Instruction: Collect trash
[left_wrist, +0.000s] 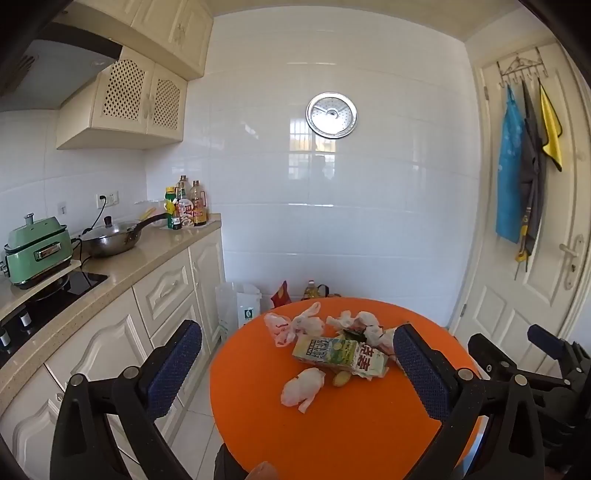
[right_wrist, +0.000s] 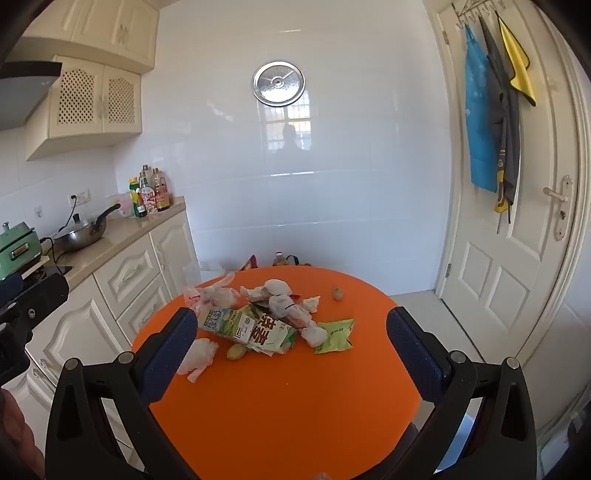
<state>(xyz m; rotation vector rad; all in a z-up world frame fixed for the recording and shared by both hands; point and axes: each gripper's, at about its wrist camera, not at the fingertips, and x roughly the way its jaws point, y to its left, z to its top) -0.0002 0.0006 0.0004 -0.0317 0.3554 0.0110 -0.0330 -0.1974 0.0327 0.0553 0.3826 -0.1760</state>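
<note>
A pile of trash lies on a round orange table (left_wrist: 332, 424) (right_wrist: 277, 406). In it are a green and white drink carton (left_wrist: 327, 350) (right_wrist: 227, 320), a flattened carton with red characters (left_wrist: 369, 363) (right_wrist: 271, 334), crumpled white tissues (left_wrist: 303, 387) (right_wrist: 199, 354), a thin plastic bag (left_wrist: 291, 325) (right_wrist: 214, 293), a green wrapper (right_wrist: 334, 334) and small vegetable scraps (left_wrist: 340, 378) (right_wrist: 236, 351). My left gripper (left_wrist: 295, 358) hangs open above the table's near side, short of the pile. My right gripper (right_wrist: 291, 341) is open too, nothing between its fingers.
A cream kitchen counter (left_wrist: 122, 266) with a wok (left_wrist: 110, 240), a green cooker (left_wrist: 37, 251) and bottles (left_wrist: 184, 206) runs along the left. A white door (right_wrist: 517, 240) with hanging cloths stands at the right. Bags and a bottle sit on the floor behind the table (left_wrist: 240, 306).
</note>
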